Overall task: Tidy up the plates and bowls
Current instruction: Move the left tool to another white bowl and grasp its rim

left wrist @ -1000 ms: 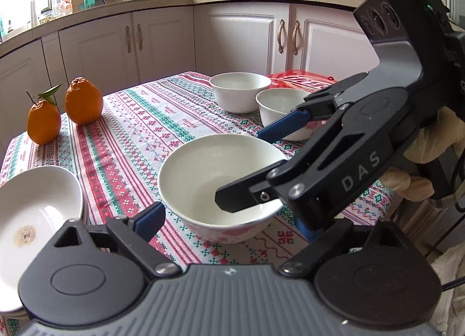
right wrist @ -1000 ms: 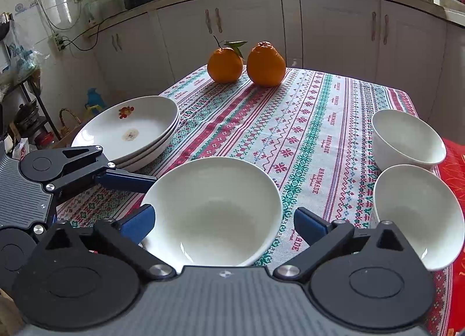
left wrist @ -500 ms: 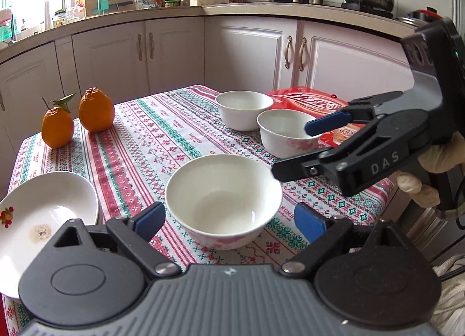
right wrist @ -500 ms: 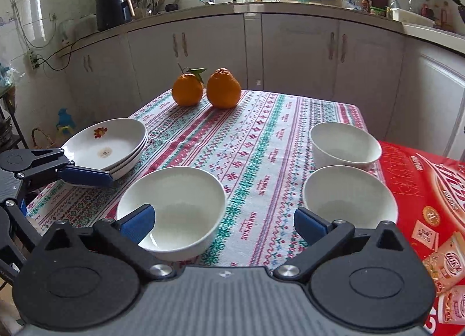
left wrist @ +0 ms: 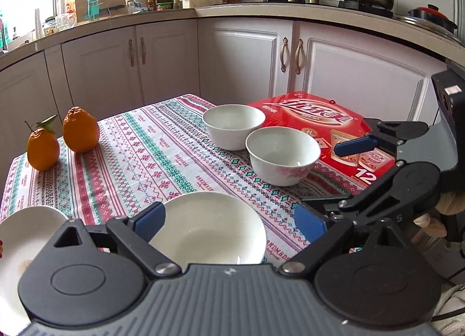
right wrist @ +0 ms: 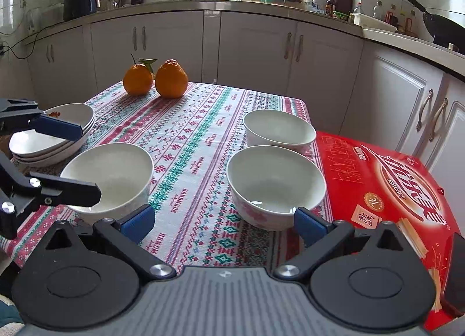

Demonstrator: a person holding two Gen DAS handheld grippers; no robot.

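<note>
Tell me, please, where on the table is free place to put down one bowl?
Free: the cloth strip between the near bowl and the two right bowls, up to the oranges. Crowded: left edge with the plate stack, right side with the red box.

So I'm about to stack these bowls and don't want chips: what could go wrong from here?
1. The near bowl sits close to the table edge, beside the plate stack; a nudge could push it off or into the plates.
2. The two far bowls sit almost touching; gripping one may knock the other.
3. Both grippers are open and close together, so they could collide.
</note>
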